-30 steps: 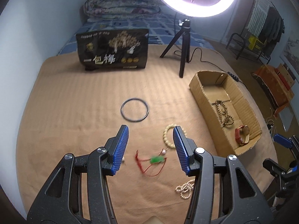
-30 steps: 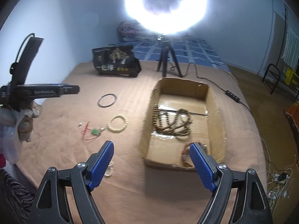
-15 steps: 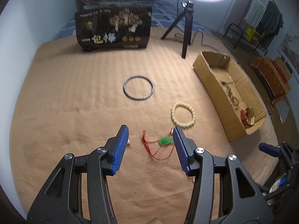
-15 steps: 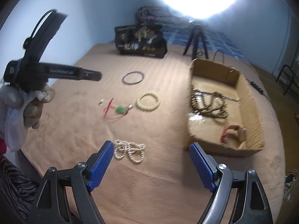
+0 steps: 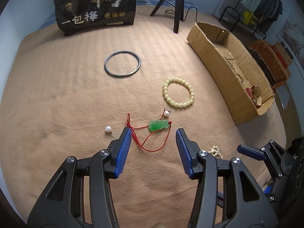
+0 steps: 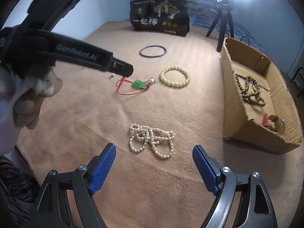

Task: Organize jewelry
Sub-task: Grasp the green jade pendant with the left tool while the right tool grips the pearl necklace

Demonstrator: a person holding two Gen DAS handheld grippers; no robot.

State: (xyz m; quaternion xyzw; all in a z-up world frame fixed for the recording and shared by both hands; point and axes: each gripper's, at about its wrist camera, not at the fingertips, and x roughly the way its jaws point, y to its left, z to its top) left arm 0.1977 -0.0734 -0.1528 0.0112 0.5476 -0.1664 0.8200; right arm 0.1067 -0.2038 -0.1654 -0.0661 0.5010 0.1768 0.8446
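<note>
My left gripper [image 5: 153, 131] is open just above a green pendant [image 5: 158, 125] on a red cord [image 5: 152, 148] lying on the tan blanket. Past it lie a cream bead bracelet [image 5: 178, 92], a dark thin bangle [image 5: 122, 64] and two loose pearls [image 5: 108, 128]. My right gripper [image 6: 153, 148] is open and empty just short of a white pearl necklace [image 6: 151, 139] heaped on the blanket. The cardboard box [image 6: 237, 102] at the right holds brown beads [image 6: 250, 91] and a red-brown piece [image 6: 273, 123].
A black printed bag [image 5: 95, 7] stands at the back of the blanket. A ring-light tripod [image 5: 177, 5] stands beside the box's far end. My left gripper's body [image 6: 79, 55] reaches across the right wrist view. Furniture stands beyond the bed's right edge.
Both grippers have come down and forward. The left one closed in on the green pendant. The right one swung left from the box to the pearl necklace.
</note>
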